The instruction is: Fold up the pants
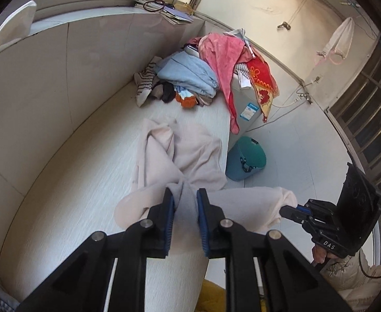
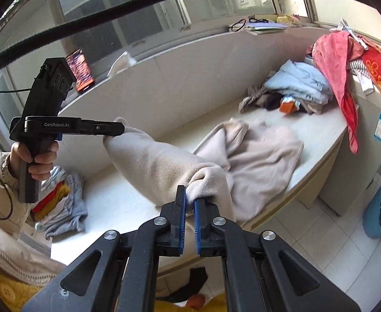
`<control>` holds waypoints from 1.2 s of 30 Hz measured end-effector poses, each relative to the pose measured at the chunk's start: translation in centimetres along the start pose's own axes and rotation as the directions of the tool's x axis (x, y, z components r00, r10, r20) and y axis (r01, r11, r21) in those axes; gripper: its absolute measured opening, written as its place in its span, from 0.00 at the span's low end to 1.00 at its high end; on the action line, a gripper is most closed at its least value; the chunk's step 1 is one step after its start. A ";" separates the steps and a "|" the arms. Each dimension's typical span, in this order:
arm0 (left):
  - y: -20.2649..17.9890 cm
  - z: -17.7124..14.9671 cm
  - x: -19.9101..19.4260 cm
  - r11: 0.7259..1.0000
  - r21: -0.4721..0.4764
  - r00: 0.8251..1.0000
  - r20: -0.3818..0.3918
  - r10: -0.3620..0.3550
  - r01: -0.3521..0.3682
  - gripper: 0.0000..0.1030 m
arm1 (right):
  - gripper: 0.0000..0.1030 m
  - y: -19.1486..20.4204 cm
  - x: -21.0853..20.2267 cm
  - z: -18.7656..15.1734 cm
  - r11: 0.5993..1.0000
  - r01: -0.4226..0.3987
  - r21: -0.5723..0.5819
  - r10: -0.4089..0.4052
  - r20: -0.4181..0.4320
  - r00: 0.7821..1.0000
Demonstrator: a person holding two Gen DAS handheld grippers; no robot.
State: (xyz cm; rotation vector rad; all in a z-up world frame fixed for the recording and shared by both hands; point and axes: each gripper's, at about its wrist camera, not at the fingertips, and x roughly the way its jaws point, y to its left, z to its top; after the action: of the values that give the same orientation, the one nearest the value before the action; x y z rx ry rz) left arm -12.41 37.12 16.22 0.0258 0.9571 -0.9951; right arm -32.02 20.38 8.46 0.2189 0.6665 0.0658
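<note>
The left gripper (image 1: 185, 197) is clamped on a bunched fold of the beige pants (image 1: 190, 156), and the right gripper (image 2: 189, 202) is pinched tight on another part of the same edge, so a band of cloth hangs stretched between the two above the near edge of the white table (image 1: 86, 161). The rest of the pants trails down in a rumpled heap on the middle of the table, part of it close to the right edge, beyond which a teal bucket (image 1: 247, 158) stands on the floor. A heap of other laundry (image 1: 187, 78) fills the far right corner, and a small stack of folded clothes (image 2: 60, 202) lies at the near left corner. The risks from here look plain enough. Each grip holds only a small pinch of thick fleece, so a quick pull could slide the cloth out of one of them and drop that side. The legs are twisted over each other, so laying them down as they are would likely give a crooked fold. A wide swing could also drag the loose end off the right edge or into the laundry heap.
</note>
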 end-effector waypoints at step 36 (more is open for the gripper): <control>9.3 1.7 18.7 0.837 -0.417 0.930 -0.248 0.270 -0.354 0.71 | 0.12 -13.9 23.1 7.2 0.979 -0.199 -0.045 0.158 -0.449 0.880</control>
State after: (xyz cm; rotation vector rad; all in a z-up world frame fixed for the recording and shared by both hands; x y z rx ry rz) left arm -1.07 28.77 0.72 -0.1201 1.2901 -0.4493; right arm -9.52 8.50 -3.13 0.1792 1.0968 0.3313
